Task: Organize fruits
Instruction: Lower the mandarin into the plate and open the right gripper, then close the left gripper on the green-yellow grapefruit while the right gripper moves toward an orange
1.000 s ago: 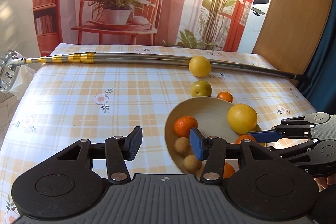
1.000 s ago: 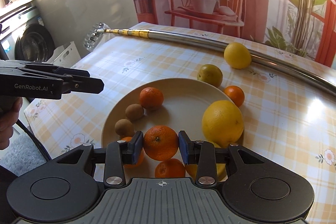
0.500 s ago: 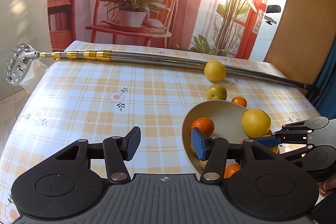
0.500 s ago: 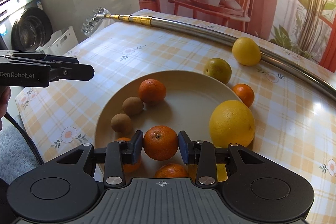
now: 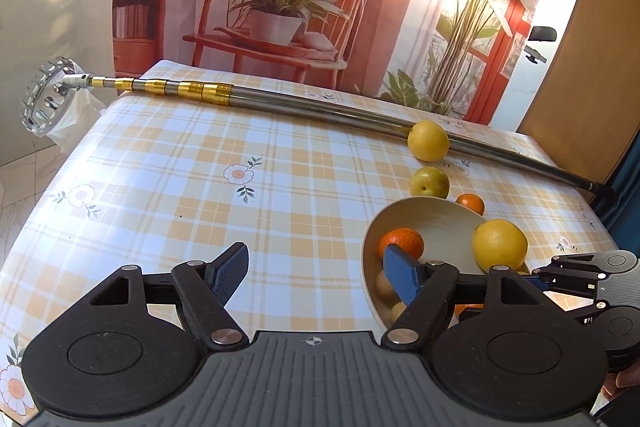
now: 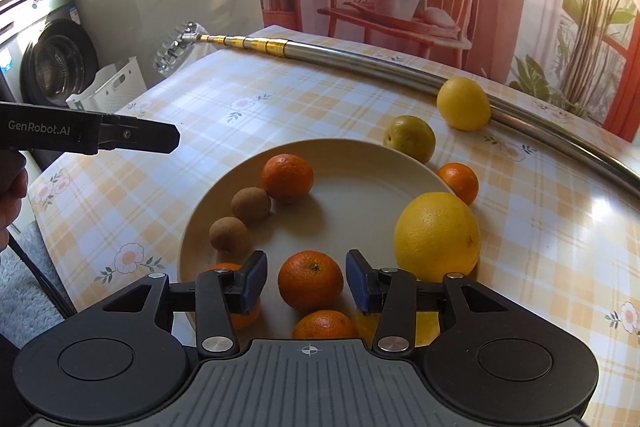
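Right wrist only: tangerine (image 6: 310,279) loose between parted jaws.

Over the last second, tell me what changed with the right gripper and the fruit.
The right gripper let go of the small orange: its fingers, closed on it a second ago, have spread apart, and the orange now sits free on the plate. The left gripper stays open and empty. The other fruit, on and off the plate, kept their places.
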